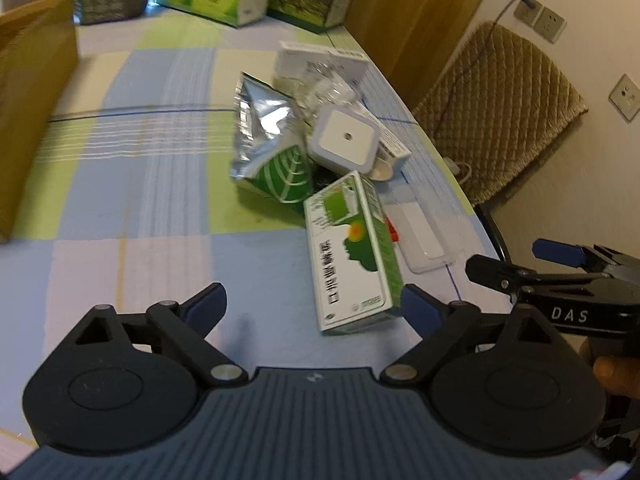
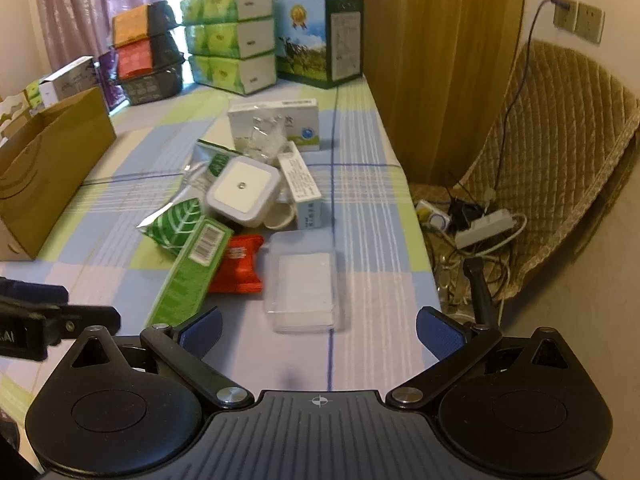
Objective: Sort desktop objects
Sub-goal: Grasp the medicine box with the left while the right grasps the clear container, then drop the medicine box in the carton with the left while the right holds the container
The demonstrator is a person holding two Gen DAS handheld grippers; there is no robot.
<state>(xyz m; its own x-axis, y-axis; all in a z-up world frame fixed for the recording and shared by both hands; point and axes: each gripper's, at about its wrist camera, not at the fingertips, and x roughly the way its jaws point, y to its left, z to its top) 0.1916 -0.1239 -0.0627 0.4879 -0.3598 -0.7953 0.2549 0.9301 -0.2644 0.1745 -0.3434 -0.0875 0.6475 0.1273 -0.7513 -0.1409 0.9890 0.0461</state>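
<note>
- A green and white carton [image 1: 352,256] is lying flat in the clutter on the table, with a green head shape and a barcode printed on it (text is too blurry to read).
- Crowding around it: a silver pouch with a leaf print [image 1: 268,148], a white square night light [image 1: 346,138], a red snack packet [image 2: 240,264] and a clear plastic case [image 2: 302,280].
- The table is wearing a checked cloth [image 1: 140,184] in blue, green and lilac; a cardboard box [image 2: 48,168] is sitting to the left, tissue packs [image 2: 232,48] are stacking up at the back, and a quilted chair [image 2: 560,152] is standing off the right edge.
- The carton's long axis is running away from the cameras, near end pointing at the left gripper [image 1: 316,308].
- The left gripper is hanging spread wide with nothing in it, one finger just beside the carton's near corner.
- The right gripper [image 2: 320,332] is gaping wide too, hovering just short of the clear case.
</note>
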